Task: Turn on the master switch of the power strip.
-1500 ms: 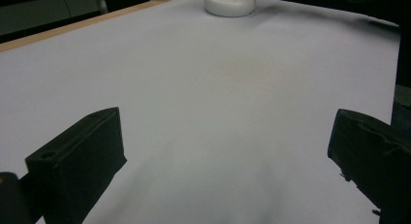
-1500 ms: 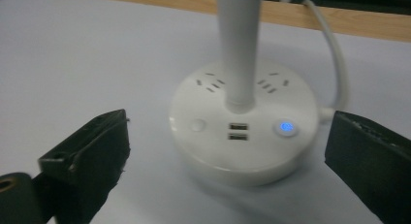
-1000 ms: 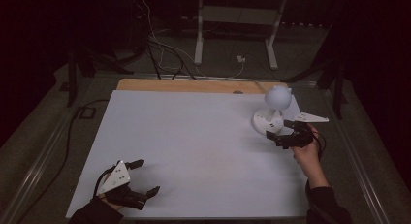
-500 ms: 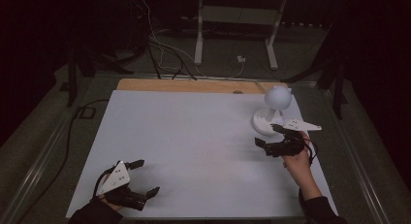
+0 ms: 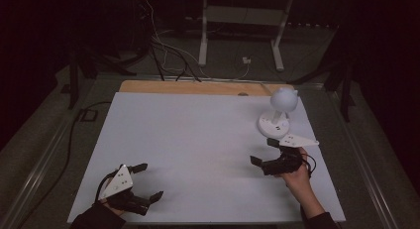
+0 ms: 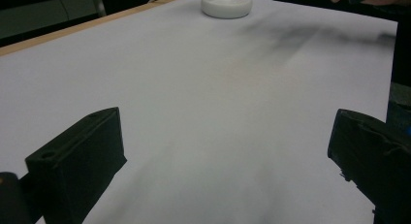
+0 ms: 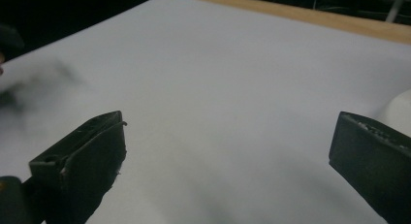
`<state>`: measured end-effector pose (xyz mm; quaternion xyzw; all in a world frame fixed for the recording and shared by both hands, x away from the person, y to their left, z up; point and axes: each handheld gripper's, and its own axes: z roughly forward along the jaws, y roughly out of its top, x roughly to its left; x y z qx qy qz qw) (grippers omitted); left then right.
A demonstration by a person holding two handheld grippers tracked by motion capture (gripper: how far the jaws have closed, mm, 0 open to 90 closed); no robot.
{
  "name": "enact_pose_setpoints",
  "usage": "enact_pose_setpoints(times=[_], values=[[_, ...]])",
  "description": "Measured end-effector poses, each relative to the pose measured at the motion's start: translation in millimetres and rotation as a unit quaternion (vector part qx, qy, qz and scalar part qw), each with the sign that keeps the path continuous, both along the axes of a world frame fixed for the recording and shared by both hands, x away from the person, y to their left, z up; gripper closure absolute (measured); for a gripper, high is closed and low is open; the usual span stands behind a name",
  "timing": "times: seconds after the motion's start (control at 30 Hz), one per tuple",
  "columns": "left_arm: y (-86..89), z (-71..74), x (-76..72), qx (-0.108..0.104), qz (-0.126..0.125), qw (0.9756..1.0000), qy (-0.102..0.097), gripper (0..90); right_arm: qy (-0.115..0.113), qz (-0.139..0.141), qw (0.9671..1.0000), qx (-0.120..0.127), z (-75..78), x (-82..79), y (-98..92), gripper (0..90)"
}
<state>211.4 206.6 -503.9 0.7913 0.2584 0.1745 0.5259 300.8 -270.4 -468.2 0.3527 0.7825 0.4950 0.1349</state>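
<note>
Your left gripper (image 5: 148, 181) sits where it was at the counter's (image 5: 198, 140) near left corner, its 2 jaws wide apart and empty. Your right gripper (image 5: 264, 151), jaws also apart and empty, has pulled back toward you from the white lamp (image 5: 277, 112), which stands far right.
</note>
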Motion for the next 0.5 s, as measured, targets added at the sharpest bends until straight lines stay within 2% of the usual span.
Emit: enact_pose_setpoints(times=[0.2,0.27,0.33,0.5], values=[[0.2,0.1,-0.1,-0.001,0.0,1.0,0.0,0.2,-0.005,0.011,0.9998,-0.012,-10.5,-10.1,5.7,0.0],[0.2,0.1,0.0,-0.001,0.0,1.0,0.0,0.2,0.008,0.019,0.9996,-0.017,-13.8,-12.6,7.2,0.0],[-0.1,0.1,-0.4,-0.001,0.0,1.0,0.0,0.2,0.002,0.018,0.9991,-0.037,-17.7,-16.7,9.5,0.0],[-0.4,0.0,-0.6,0.0,0.0,1.0,-0.001,0.2,0.013,0.028,0.9981,-0.054,-28.2,-23.2,11.4,0.0]])
